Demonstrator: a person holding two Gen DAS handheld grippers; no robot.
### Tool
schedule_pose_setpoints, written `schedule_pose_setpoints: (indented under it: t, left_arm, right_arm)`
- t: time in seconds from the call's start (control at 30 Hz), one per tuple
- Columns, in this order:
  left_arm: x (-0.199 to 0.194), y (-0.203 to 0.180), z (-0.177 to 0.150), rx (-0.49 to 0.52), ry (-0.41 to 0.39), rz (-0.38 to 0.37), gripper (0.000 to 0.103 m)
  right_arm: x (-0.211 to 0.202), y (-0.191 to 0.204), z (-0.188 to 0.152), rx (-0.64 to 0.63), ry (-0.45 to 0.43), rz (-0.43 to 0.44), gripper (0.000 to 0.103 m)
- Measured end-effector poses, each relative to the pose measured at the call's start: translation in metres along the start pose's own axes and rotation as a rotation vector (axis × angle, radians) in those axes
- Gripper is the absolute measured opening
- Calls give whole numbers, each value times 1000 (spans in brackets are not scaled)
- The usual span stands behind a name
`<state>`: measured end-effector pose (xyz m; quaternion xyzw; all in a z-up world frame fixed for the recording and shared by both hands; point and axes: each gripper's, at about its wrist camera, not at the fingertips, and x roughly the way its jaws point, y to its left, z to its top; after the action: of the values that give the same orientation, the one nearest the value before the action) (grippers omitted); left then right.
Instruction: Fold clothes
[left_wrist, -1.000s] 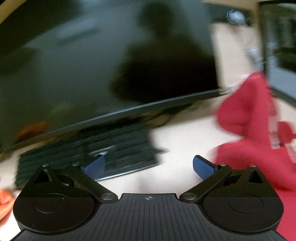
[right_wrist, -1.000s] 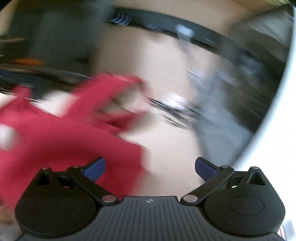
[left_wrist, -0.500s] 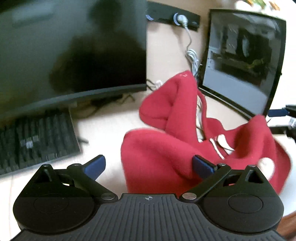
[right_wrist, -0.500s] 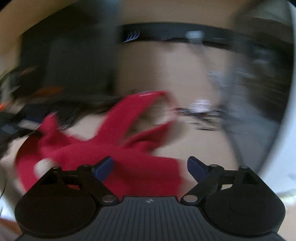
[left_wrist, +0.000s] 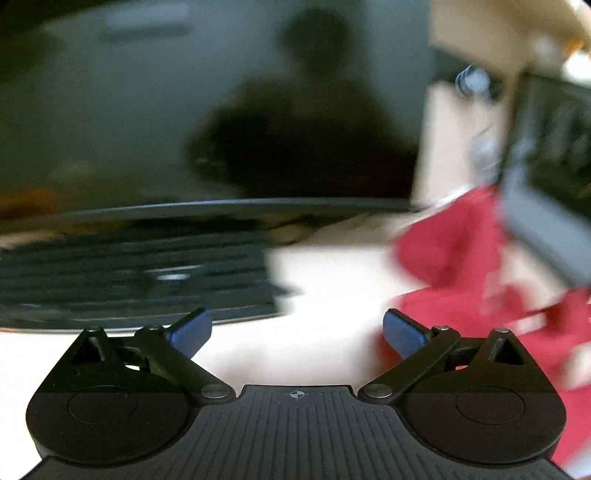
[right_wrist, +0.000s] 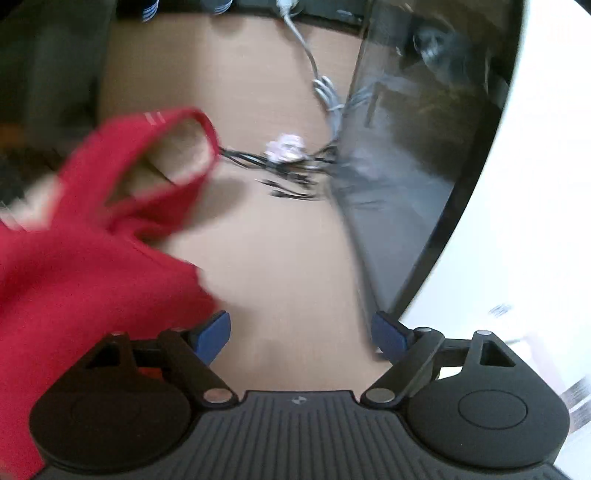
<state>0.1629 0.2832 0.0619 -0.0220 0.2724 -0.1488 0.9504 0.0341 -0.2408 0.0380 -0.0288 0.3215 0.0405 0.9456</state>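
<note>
Pale desk (left_wrist: 332, 332) under us, left view blurred; dark monitor (left_wrist: 184, 110) and keyboard (left_wrist: 129, 280) ahead; our left gripper (left_wrist: 297, 330) stands wide with only bare desk between its jaws; red hoodie (left_wrist: 461, 251) lies off to the right. Right view: our right gripper (right_wrist: 301, 332) has jaws apart, just been narrowing, nothing between them; hoodie (right_wrist: 92, 266) heaped at left beside the left finger; cables (right_wrist: 295, 166) and glass-sided case (right_wrist: 424, 147) beyond.
</note>
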Motion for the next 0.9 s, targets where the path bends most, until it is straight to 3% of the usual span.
schedule_pose_setpoints:
  t: [0.07, 0.17, 0.23, 0.27, 0.33, 0.47, 0.53, 0.67, 0.73, 0.77, 0.8, 0.83, 0.9]
  left_arm:
    - [-8, -22, 7, 56, -20, -61, 102]
    - [-2, -60, 16, 140, -28, -101, 98]
    - [-1, -81, 21, 183, -26, -158, 78]
    - [2, -90, 22, 217, -22, -182, 76]
    - [10, -114, 20, 339, -5, -222, 78]
    - [43, -142, 19, 536, 118, -232, 88]
    - [62, -136, 22, 536, 191, -238, 94]
    - [85, -114, 16, 439, 308, -278, 91]
    - [80, -119, 9, 435, 298, -280, 53]
    - [72, -125, 5, 455, 272, -271, 47]
    - [63, -133, 3, 482, 237, -254, 34]
    - [51, -143, 3, 516, 193, -228, 24]
    - [27, -156, 4, 569, 95, -184, 24]
  right_arm:
    - [-6, 0, 11, 90, -20, 132, 71]
    - [-3, 14, 25, 117, -42, 219, 67]
    - [1, 24, 30, 97, -48, 235, 67]
    - [1, 30, 30, 83, -49, 242, 67]
    - [2, 38, 30, 55, -50, 261, 67]
    - [0, 47, 27, 4, -43, 294, 67]
    - [-2, 48, 24, -13, -44, 296, 67]
    - [-2, 42, 10, 2, -3, 283, 72]
    - [4, 38, 1, 20, 37, 274, 72]
    - [7, 36, -4, 31, 52, 271, 72]
    - [8, 34, -8, 43, 63, 271, 72]
    - [8, 33, -10, 54, 65, 272, 73]
    - [7, 32, -11, 60, 56, 267, 73]
